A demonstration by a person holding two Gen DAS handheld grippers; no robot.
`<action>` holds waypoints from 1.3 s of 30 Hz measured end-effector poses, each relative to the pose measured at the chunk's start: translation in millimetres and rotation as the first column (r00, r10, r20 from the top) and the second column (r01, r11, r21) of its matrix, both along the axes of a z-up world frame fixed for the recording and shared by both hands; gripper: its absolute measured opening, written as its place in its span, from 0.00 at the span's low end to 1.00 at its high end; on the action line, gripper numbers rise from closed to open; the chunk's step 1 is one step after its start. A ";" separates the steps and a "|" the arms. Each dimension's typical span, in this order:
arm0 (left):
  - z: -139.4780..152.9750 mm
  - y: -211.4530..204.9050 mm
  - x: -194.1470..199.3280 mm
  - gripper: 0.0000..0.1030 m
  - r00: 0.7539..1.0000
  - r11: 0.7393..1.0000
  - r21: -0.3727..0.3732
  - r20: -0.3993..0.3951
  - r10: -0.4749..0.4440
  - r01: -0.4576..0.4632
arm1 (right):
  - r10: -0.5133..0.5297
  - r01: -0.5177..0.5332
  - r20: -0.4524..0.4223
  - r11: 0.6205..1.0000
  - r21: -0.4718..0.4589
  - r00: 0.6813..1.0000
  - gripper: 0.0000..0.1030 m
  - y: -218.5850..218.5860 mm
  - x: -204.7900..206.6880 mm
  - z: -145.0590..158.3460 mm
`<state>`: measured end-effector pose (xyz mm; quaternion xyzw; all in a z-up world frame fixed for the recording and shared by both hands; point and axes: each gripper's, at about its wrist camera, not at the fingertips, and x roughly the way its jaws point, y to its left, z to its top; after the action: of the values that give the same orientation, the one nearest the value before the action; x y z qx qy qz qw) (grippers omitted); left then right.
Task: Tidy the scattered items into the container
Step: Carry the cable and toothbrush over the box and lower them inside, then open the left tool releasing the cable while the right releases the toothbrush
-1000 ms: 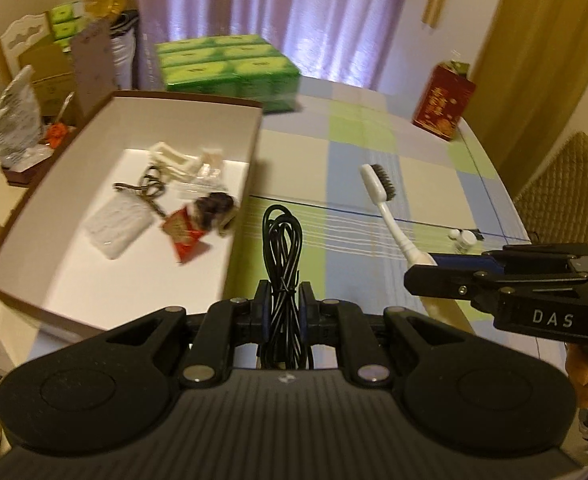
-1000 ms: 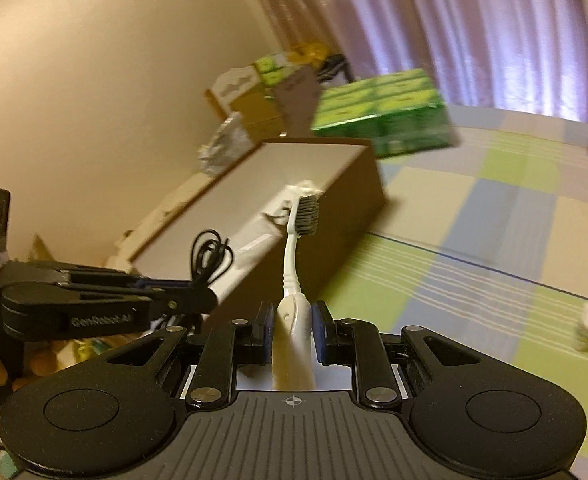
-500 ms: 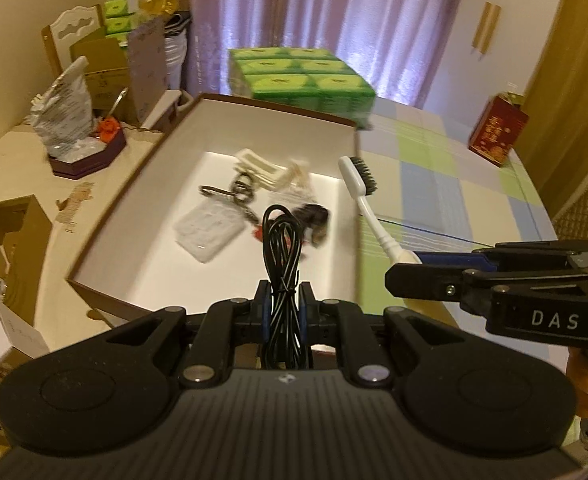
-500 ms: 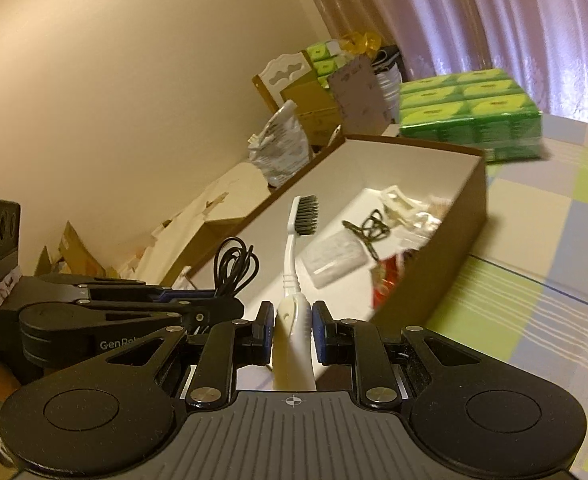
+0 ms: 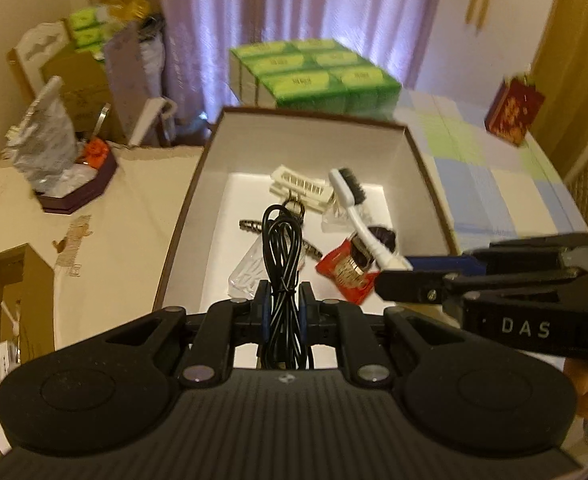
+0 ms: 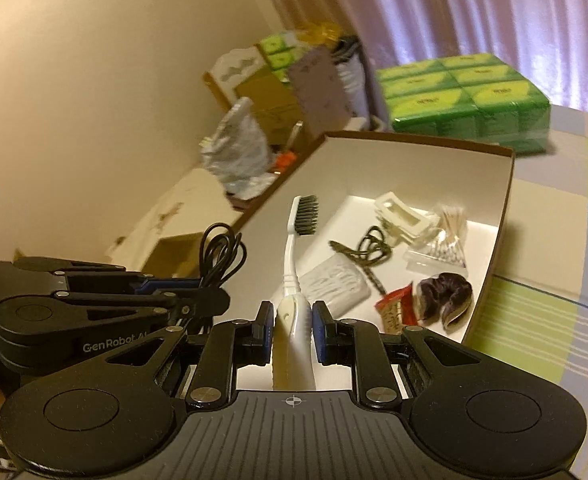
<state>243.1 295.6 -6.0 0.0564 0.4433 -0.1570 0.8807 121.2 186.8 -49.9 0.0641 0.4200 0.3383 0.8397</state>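
Your left gripper (image 5: 283, 306) has its fingers clamped on the coiled cable (image 5: 281, 240), held level above the near end of the box (image 5: 426, 168). Your right gripper (image 6: 292, 330) pinches the toothbrush (image 6: 294, 268) by its handle, bristles forward, over the box's near side. Both sit side by side. Inside lie a red packet (image 5: 344, 270), a clear pouch (image 6: 334, 284) and cotton swabs (image 6: 448, 222). Beyond, green cartons (image 5: 314, 74) on the bench (image 5: 478, 164).

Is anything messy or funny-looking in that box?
Nothing looks broken or spilled. The box holds a loose jumble of small things. The left hand-held gripper holds a bundled black cable and the right hand-held gripper a toothbrush, both above the box.
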 end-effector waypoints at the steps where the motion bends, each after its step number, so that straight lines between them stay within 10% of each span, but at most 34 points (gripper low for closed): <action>1: -4.9 -0.4 5.5 0.10 1.000 1.000 0.009 -0.013 -0.022 0.022 | -0.012 0.012 -0.004 1.000 -0.016 1.000 0.22 3.0 2.8 -3.9; 25: -100.8 -23.0 49.0 0.10 0.867 0.894 0.106 -0.317 -0.384 0.435 | 0.041 -0.084 -0.123 0.927 -0.366 0.992 0.22 50.0 18.1 -73.9; 29: -107.6 -23.7 48.2 0.15 0.869 0.888 0.150 -0.329 -0.370 0.435 | 0.094 -0.121 -0.083 0.892 -0.435 0.992 0.50 55.0 15.2 -71.5; 39: -103.5 -13.4 43.4 0.38 0.874 0.890 0.175 -0.340 -0.346 0.420 | 0.156 -0.172 -0.072 0.895 -0.413 0.985 0.71 52.0 17.4 -59.8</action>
<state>286.5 282.1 -109.4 0.2268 0.5671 -0.2807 0.7404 138.6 238.8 -109.8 -0.1462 0.5018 0.3091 0.7946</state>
